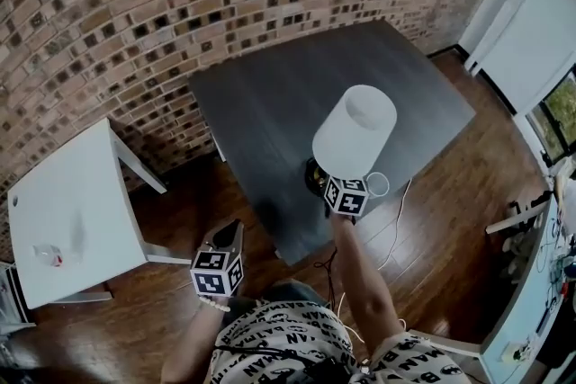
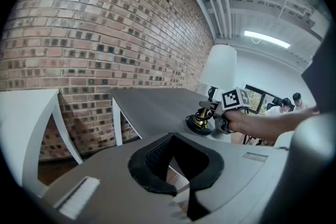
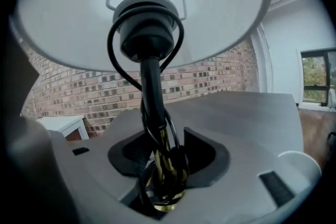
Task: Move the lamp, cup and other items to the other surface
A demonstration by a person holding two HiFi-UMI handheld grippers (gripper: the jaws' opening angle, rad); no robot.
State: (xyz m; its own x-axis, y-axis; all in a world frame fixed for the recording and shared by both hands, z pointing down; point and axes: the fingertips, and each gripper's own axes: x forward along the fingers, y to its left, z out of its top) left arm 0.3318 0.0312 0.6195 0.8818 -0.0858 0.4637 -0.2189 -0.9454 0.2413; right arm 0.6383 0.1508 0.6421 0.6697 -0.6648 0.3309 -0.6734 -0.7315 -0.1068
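A lamp (image 1: 354, 130) with a white shade and brass stem stands near the front edge of the dark table (image 1: 297, 94). My right gripper (image 1: 326, 184) reaches in at its base. In the right gripper view the jaws are shut on the brass stem (image 3: 164, 165), with the black cord looped round it. A white cup (image 1: 377, 184) sits just right of the lamp, also in the right gripper view as a white cup rim (image 3: 299, 162). My left gripper (image 1: 227, 236) hangs open and empty over the floor, off the table's front left corner; the left gripper (image 2: 181, 165) looks towards the lamp (image 2: 218, 68).
A white side table (image 1: 72, 202) stands to the left against the brick wall, with a small clear item (image 1: 49, 254) near its front corner. The lamp's white cord (image 1: 396, 229) trails off the dark table to the wooden floor. A pale desk (image 1: 531, 283) runs along the right.
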